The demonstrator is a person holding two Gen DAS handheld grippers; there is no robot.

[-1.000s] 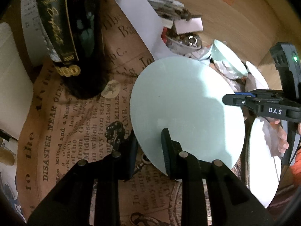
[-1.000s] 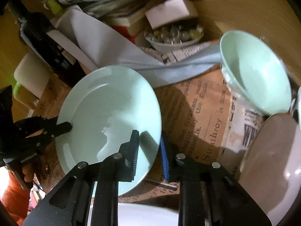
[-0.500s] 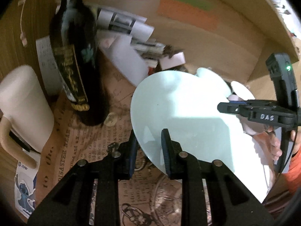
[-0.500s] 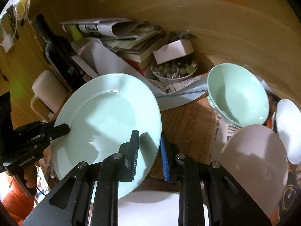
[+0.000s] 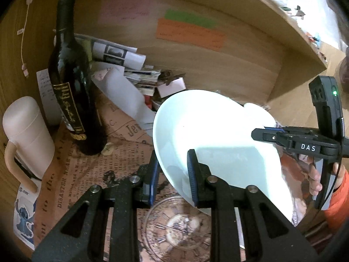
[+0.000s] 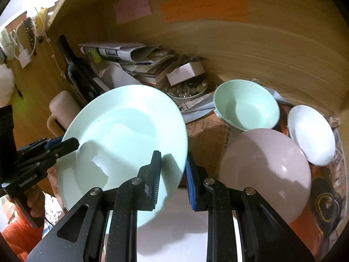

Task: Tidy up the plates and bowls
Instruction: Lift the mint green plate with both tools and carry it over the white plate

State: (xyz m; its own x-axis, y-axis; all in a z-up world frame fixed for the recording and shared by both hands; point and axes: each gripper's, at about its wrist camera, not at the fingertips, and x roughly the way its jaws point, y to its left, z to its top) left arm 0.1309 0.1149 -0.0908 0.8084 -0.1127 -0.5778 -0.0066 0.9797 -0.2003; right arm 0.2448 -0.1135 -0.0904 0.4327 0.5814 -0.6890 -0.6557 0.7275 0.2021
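Note:
A pale green plate (image 5: 213,126) (image 6: 126,126) hangs tilted above the newspaper-print mat, held at opposite rims. My left gripper (image 5: 173,159) is shut on its near-left rim, and shows in the right wrist view as a black jaw (image 6: 65,144). My right gripper (image 6: 172,159) is shut on the opposite rim, and its tip (image 5: 261,134) shows in the left wrist view. On the mat to the right stand a green bowl (image 6: 246,107), a pink bowl (image 6: 264,163) and a small white bowl (image 6: 312,135). A white plate (image 6: 174,229) lies under my right gripper.
A dark wine bottle (image 5: 72,87) and a pink mug (image 5: 26,131) stand at the left. Stacked papers and books (image 6: 141,65) and a dish of marbles (image 6: 187,89) crowd the wooden back wall. A clear glass plate (image 5: 178,224) lies below my left gripper.
Both grippers have risen with the green plate between them, lifting it off the mat. The views have tipped up, so more of the back wall and its sticky notes shows.

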